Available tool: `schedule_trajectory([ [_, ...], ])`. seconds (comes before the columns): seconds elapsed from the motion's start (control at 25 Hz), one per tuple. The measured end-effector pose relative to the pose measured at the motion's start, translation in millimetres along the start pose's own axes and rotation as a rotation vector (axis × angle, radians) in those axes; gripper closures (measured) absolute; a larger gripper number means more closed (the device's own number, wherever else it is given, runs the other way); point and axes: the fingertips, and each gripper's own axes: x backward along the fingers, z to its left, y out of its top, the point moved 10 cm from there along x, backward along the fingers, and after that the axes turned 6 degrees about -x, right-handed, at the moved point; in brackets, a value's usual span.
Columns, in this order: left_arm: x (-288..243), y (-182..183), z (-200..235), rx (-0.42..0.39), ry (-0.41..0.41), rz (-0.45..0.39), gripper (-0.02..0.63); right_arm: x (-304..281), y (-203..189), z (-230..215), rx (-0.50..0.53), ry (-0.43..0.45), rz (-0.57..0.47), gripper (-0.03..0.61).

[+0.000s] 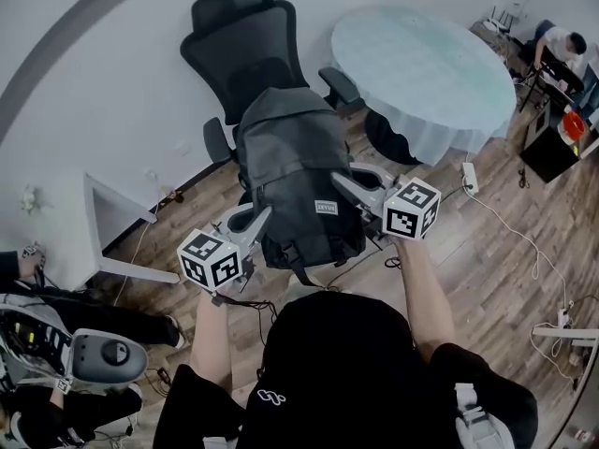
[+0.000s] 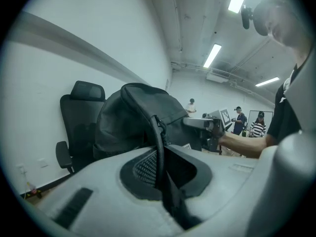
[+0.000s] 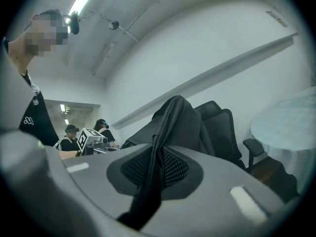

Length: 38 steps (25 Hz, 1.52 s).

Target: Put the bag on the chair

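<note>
A black backpack [image 1: 295,171] hangs in the air in front of a black office chair [image 1: 239,36], covering its seat in the head view. My left gripper [image 1: 251,221] is shut on a strap at the bag's left side. My right gripper [image 1: 348,187] is shut on a strap at its right side. In the left gripper view the strap [image 2: 159,147] runs down between the jaws of the left gripper [image 2: 160,174], with the bag [image 2: 133,117] and chair [image 2: 79,115] behind. In the right gripper view a strap [image 3: 157,154] is pinched in the right gripper [image 3: 154,174]; the bag [image 3: 180,122] hides part of the chair [image 3: 224,127].
A round table with a pale cloth [image 1: 421,64] stands right of the chair. A white shelf [image 1: 103,218] stands at the left. Cables and a power strip [image 1: 470,176] lie on the wooden floor. A person sits at the far right [image 1: 557,50].
</note>
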Motion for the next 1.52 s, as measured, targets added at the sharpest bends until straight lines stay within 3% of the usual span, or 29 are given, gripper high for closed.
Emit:
schedule_trajectory([
  [0.24,21.9,-22.3,49.3,0.047,0.042,0.069,0.598,-56.8,-25.7,-3.1,-0.036,0.018,0.044,0.518],
  [0.48,-0.9,-38.9,109.3,0.095,0.026,0.103,0.6,-101.4,-45.6,-45.0,-0.105,-0.017,0.073,0.518],
  [0.88,-106.1,-71.2,282.4,0.225,-0.111,0.239,0.6,-202.4,-69.4,-168.6,-0.246,-0.17,0.127,0.518],
  [1.12,-181.4,-81.6,392.5,0.245,-0.233,0.353,0.601,-261.3,-83.3,-239.8,-0.364,-0.332,0.117,0.517],
  [1.28,-224.2,-90.0,432.8,0.251,-0.275,0.411,0.601,-278.9,-94.6,-279.1,-0.425,-0.433,0.126,0.517],
  [1.52,-284.5,-115.8,468.7,0.318,-0.238,0.478,0.601,-293.1,-111.7,-343.0,-0.51,-0.512,0.187,0.517],
])
